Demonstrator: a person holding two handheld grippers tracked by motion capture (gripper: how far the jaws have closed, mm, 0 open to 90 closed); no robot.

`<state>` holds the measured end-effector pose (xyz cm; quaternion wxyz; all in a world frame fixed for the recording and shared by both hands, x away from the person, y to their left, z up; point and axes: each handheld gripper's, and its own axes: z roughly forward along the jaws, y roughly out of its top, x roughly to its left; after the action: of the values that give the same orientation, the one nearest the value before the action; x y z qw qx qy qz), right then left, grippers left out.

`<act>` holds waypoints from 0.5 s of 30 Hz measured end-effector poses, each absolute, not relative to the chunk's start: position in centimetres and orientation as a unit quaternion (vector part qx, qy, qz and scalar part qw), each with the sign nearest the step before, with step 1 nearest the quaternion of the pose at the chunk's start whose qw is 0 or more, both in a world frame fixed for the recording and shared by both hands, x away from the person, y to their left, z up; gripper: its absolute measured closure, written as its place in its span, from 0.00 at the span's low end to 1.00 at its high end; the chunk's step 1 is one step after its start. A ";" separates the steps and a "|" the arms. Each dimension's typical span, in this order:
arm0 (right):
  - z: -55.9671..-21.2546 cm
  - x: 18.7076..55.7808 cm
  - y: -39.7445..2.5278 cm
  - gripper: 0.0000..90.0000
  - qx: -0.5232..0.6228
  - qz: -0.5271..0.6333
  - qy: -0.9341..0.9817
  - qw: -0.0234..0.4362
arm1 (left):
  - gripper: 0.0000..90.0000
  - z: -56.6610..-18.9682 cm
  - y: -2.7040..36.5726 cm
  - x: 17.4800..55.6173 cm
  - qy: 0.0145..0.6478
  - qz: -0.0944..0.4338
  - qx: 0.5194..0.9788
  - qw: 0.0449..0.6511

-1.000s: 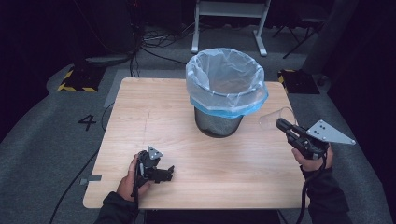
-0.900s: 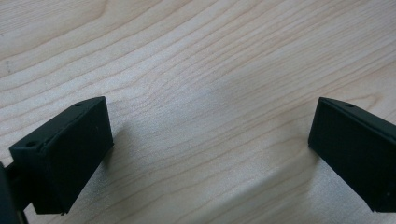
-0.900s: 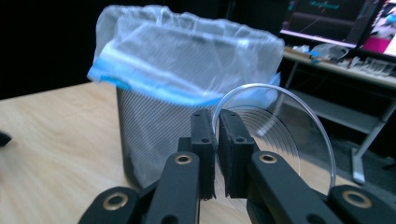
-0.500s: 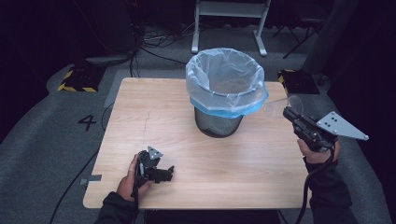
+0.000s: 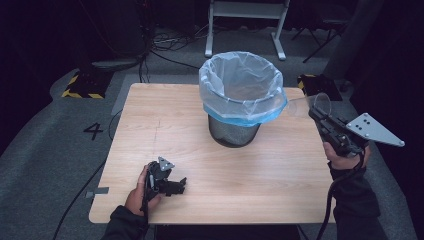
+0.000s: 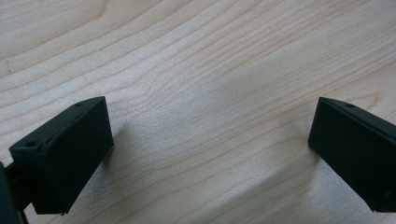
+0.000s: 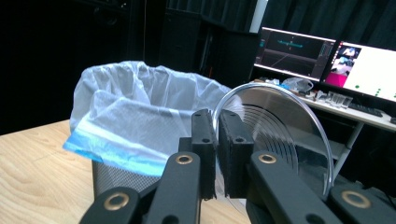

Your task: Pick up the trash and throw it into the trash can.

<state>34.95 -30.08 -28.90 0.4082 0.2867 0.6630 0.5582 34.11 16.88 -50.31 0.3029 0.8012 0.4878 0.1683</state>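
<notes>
Beside the bag-lined mesh bin (image 5: 235,102), the right tool (image 7: 217,140) pinches a clear plastic lid (image 7: 275,135); the left tool (image 6: 205,154) gapes wide on the worktop (image 5: 280,170); the bin's contents are unclear.

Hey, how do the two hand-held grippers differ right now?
The left hand-held gripper rests low on the table, jaws wide open and empty; the right hand-held gripper is raised beside the bin, jaws shut on a clear plastic lid. Both are black, each held in one hand.

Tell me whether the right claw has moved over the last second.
Yes. The right claw, clamping a clear round plastic lid, has moved up and forward, closer to the rim of the bag-lined mesh bin.
</notes>
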 end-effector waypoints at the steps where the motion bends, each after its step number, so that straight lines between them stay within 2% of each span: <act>1: -28.7 35.0 -30.1 0.95 0.285 0.560 0.661 0.410 | 0.00 -50.3 16.9 34.1 0.488 0.168 0.801 0.303; 15: -26.7 36.2 -29.4 0.95 0.283 0.588 0.637 0.411 | 0.00 -50.3 16.9 34.1 0.487 0.168 0.802 0.303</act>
<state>36.23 -29.39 -26.69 0.4111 0.2827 0.6370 0.5876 34.12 16.89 -50.31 0.3028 0.8016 0.4874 0.1679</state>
